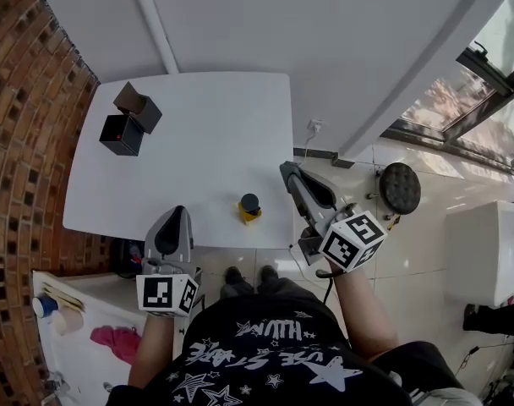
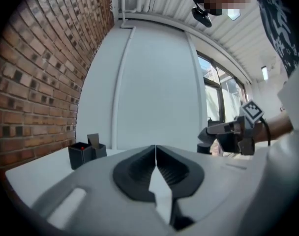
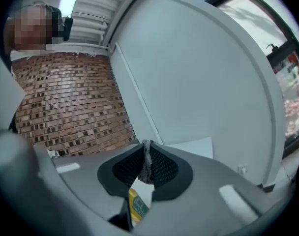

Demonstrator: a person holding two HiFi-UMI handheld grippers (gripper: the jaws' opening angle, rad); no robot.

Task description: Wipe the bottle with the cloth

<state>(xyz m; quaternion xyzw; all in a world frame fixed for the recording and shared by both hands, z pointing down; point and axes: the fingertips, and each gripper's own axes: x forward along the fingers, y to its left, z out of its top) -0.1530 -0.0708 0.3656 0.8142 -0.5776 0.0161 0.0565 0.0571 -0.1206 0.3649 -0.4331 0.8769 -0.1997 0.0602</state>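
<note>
A small yellow bottle (image 1: 249, 209) with a black cap stands upright near the front edge of the white table (image 1: 198, 155). In the right gripper view its yellow label (image 3: 136, 205) shows just below the jaws. My right gripper (image 1: 287, 168) hovers off the table's right edge, to the right of the bottle, and is shut on a strip of grey cloth (image 3: 147, 164). My left gripper (image 1: 179, 212) sits at the front edge, left of the bottle; its jaws (image 2: 155, 149) meet with nothing between them.
Two black boxes (image 1: 130, 121) stand at the table's back left, also seen as black boxes (image 2: 85, 151) in the left gripper view. A brick wall (image 1: 24, 125) runs along the left. A round black object (image 1: 400, 188) lies on the floor at right. A low shelf (image 1: 88, 337) stands front left.
</note>
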